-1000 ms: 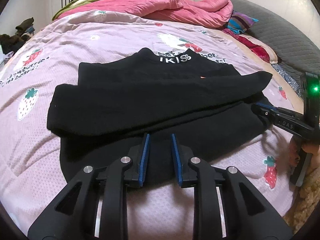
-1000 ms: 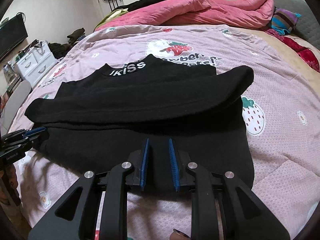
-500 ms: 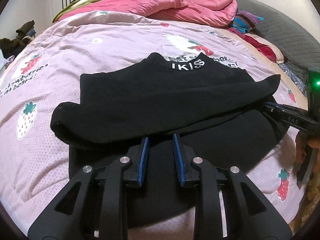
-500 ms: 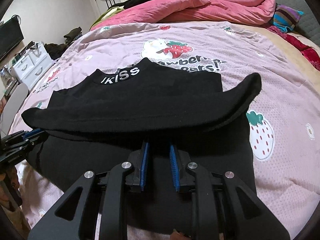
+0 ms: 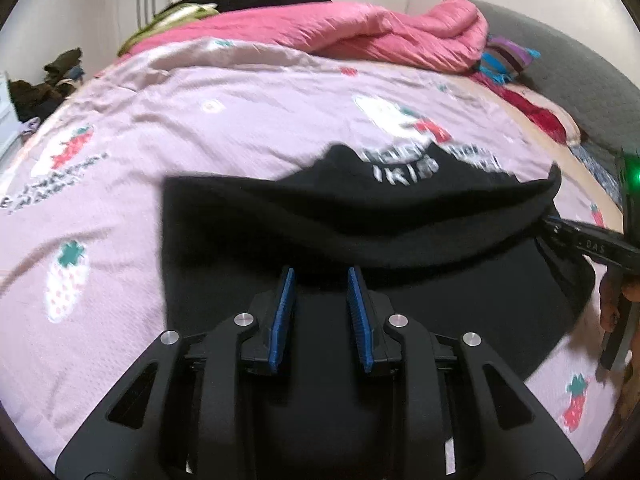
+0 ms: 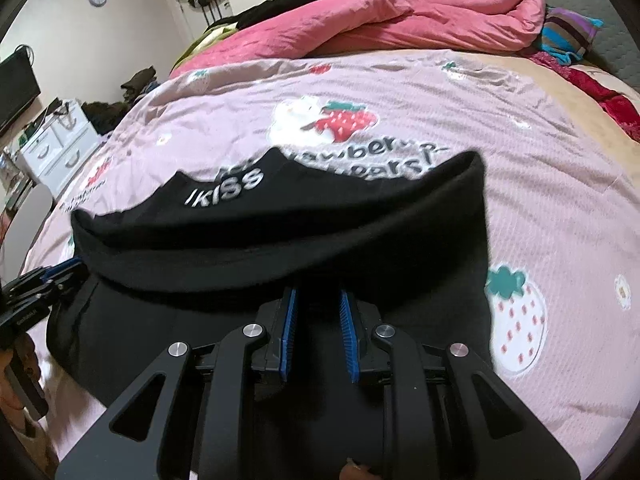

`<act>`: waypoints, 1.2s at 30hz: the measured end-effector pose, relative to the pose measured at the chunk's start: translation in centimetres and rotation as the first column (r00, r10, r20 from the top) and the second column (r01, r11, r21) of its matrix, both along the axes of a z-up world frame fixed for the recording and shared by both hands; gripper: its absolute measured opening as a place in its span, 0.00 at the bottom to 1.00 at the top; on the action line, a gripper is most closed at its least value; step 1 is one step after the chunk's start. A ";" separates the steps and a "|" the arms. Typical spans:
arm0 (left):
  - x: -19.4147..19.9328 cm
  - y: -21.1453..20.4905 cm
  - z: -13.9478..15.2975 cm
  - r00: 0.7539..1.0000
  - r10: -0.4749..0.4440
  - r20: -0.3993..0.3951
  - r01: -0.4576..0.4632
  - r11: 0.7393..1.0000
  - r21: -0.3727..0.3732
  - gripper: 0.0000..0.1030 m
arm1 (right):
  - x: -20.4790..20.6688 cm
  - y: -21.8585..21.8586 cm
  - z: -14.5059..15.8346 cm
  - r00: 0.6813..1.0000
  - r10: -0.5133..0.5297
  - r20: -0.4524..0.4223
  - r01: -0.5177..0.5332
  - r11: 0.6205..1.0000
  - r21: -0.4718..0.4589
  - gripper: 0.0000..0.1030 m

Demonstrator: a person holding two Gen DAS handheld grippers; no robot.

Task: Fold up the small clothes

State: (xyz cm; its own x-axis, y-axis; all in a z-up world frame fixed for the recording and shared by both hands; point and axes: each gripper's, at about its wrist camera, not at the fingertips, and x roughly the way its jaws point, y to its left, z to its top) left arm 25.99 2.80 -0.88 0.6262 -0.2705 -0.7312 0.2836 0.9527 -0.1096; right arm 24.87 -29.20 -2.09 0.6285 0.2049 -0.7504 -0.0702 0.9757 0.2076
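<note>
At the bedspread's [image 5: 240, 120] near edge, the left gripper [image 5: 320, 276] pinches the black sweater's [image 5: 400, 220] hem, its narrow jaws just eased wider. The right gripper [image 6: 316, 296] clamps it narrowly too. Sweater collar points toward the far pink quilt [image 5: 340, 28].

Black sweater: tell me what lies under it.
The black sweater lies on a pink strawberry-print bedsheet, which shows all round it. Its folded-over part covers its own lower layer. The print and anything else beneath the cloth is hidden.
</note>
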 end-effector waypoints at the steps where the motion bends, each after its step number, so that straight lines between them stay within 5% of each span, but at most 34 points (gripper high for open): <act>1: 0.2 0.4 0.3 1.000 0.012 0.006 -0.012 1.000 -0.012 0.20 | 0.2 -0.3 0.1 1.000 -0.007 0.005 0.007 1.000 0.002 0.19; 11: 2.4 6.4 0.9 0.982 0.190 -0.005 -0.190 0.978 -0.081 0.26 | 0.2 -3.9 1.4 0.993 -0.109 0.047 0.111 0.993 -0.030 0.34; 14: 3.3 7.6 -0.4 0.973 0.226 -0.050 -0.230 0.969 -0.093 0.37 | 0.7 -5.0 0.9 0.990 -0.141 0.025 0.142 0.988 -0.054 0.50; 18: 3.9 8.6 -2.1 0.965 0.232 -0.118 -0.249 0.957 -0.152 0.42 | 1.7 -6.4 -0.5 0.989 -0.142 -0.027 0.142 0.990 0.004 0.49; 19: 3.8 8.6 -2.3 0.966 0.225 -0.124 -0.244 0.954 -0.174 0.42 | 1.8 -6.5 -0.8 0.990 -0.140 -0.034 0.141 0.990 0.028 0.45; 20: 3.8 8.4 -2.4 0.968 0.218 -0.125 -0.239 0.954 -0.182 0.40 | 1.9 -6.7 -1.0 0.989 -0.143 -0.039 0.145 0.988 0.047 0.31; 22: 3.8 7.8 -2.4 0.973 0.199 -0.113 -0.217 0.961 -0.171 0.11 | 2.0 -6.5 -1.4 0.991 -0.128 -0.047 0.131 0.989 0.064 0.18; 24: 3.6 7.3 -2.3 0.977 0.191 -0.092 -0.204 0.965 -0.162 0.04 | 1.8 -6.2 -1.0 0.992 -0.123 -0.029 0.125 0.991 0.051 0.12; 36: 3.3 7.6 2.0 0.977 0.207 0.060 -0.195 0.967 -0.166 0.03 | 2.0 -6.5 2.0 0.982 -0.153 0.113 0.146 0.987 0.060 0.08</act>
